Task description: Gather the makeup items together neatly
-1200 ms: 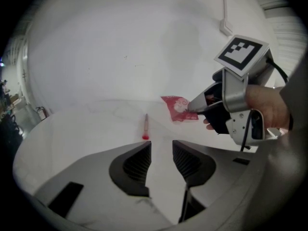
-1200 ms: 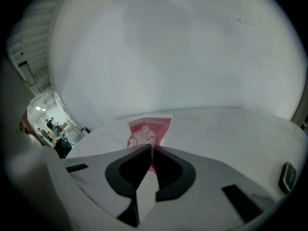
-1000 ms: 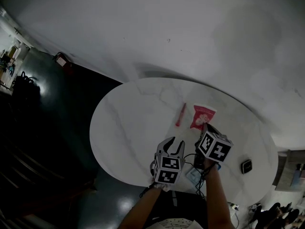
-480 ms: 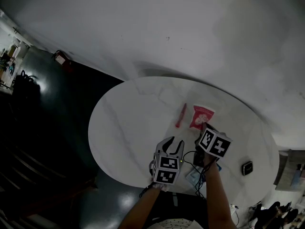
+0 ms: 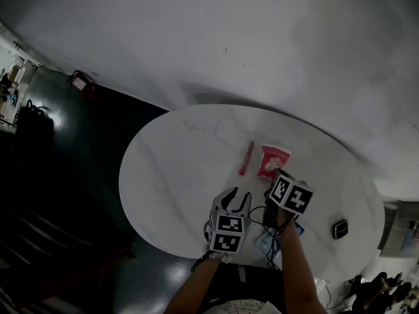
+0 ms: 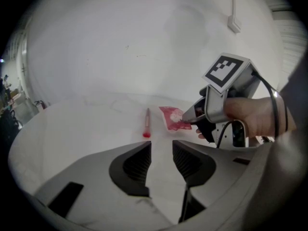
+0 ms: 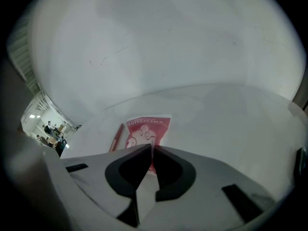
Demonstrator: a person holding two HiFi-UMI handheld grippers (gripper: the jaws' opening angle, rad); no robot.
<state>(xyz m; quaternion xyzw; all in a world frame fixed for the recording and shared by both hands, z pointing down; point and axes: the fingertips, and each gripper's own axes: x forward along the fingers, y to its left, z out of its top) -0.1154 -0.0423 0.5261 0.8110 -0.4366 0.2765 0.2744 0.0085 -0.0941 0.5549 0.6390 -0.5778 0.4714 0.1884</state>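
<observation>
A red packet point(image 5: 273, 161) lies flat on the white round table point(image 5: 170, 175), with a thin red makeup stick point(image 5: 247, 157) just to its left. My right gripper point(image 5: 276, 180) is shut and points steeply down, its tips at the packet's near edge point(image 7: 147, 133); that edge is hidden behind the jaws. The left gripper view shows the same tips point(image 6: 188, 118) meeting the packet point(image 6: 172, 117), with the stick point(image 6: 146, 124) beside it. My left gripper point(image 5: 235, 199) hovers open and empty over bare table nearer me, short of the stick.
A small black object point(image 5: 338, 229) sits on the table's right side. A pale blue-white item point(image 5: 267, 241) and cables lie by the near edge under my right arm. A dark floor drops away on the left.
My right gripper has sunk toward the table and now stands at the packet's near edge. The left gripper, the packet and the stick have stayed where they were.
</observation>
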